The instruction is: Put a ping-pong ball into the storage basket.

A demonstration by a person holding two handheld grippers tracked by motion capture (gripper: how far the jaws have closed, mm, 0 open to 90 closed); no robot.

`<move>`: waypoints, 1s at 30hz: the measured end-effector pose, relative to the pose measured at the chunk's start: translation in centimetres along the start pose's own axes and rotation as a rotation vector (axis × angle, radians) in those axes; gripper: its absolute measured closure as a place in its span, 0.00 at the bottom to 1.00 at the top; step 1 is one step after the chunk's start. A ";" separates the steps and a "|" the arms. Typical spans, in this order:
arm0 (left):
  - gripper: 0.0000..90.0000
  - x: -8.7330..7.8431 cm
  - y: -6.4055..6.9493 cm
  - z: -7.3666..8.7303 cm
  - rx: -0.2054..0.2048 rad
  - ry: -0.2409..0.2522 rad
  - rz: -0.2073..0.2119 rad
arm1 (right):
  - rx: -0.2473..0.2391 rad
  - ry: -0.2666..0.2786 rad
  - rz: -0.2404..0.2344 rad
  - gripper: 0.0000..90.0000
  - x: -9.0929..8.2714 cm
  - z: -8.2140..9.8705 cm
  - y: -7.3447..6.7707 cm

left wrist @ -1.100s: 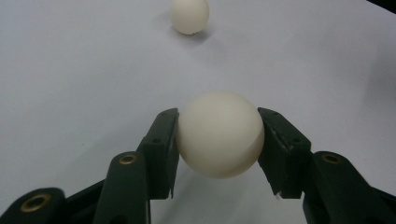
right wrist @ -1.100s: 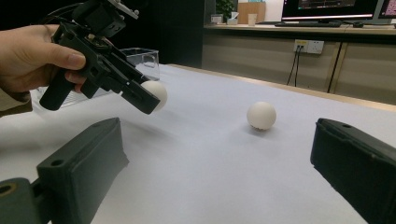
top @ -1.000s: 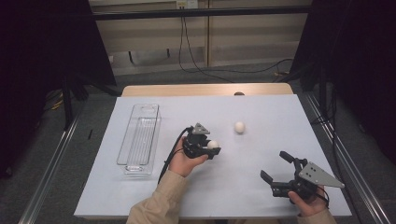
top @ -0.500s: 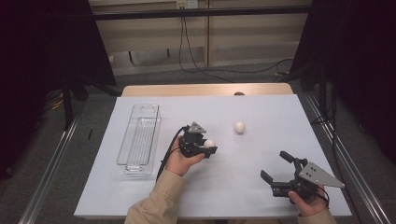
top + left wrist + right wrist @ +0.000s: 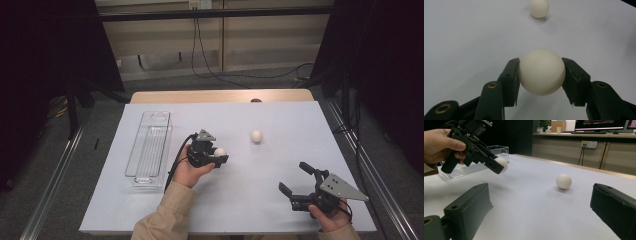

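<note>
Between black jaws of left hand-held gripper (image 5: 541,75): smooth matte cream ball (image 5: 541,72), clamped; right hand-held gripper (image 5: 299,184) apart.

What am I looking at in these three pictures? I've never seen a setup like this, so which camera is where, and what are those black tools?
A person sits at a white table and holds a hand-operated gripper, a black tool with two jaws, in each hand. The high view looks down from above the person's side. The other two views come from small cameras riding on the grippers, looking along their jaws.

The left gripper is shut on a white ball, pinched between its pads and lifted off the table. The right gripper rests near the table's front edge with its jaws wide open and nothing between them.

A second white ball lies loose on the table. A long clear plastic tray sits at the left side.
</note>
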State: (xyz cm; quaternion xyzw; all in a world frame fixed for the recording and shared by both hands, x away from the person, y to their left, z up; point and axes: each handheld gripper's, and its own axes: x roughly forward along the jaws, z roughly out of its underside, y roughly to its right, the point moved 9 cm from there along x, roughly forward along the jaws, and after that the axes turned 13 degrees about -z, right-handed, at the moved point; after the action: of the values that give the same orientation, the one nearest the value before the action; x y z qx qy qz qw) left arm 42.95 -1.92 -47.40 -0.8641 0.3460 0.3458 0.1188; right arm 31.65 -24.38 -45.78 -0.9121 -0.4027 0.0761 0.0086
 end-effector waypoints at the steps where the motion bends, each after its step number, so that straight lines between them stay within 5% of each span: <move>1: 0.57 0.0 0.0 0.0 -0.003 0.003 -0.002 | 0.001 0.000 0.000 0.02 0.0 0.0 0.0; 30: 0.57 -1.4 -1.7 -0.1 -0.045 -0.003 -0.021 | 0.001 -0.001 -0.001 0.02 0.0 0.0 0.0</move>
State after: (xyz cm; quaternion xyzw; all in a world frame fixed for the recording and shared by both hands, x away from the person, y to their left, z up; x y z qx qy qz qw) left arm 43.45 0.02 -46.49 -0.8695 0.3290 0.3535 0.1033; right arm 31.64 -24.34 -45.78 -0.9119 -0.4030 0.0766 0.0089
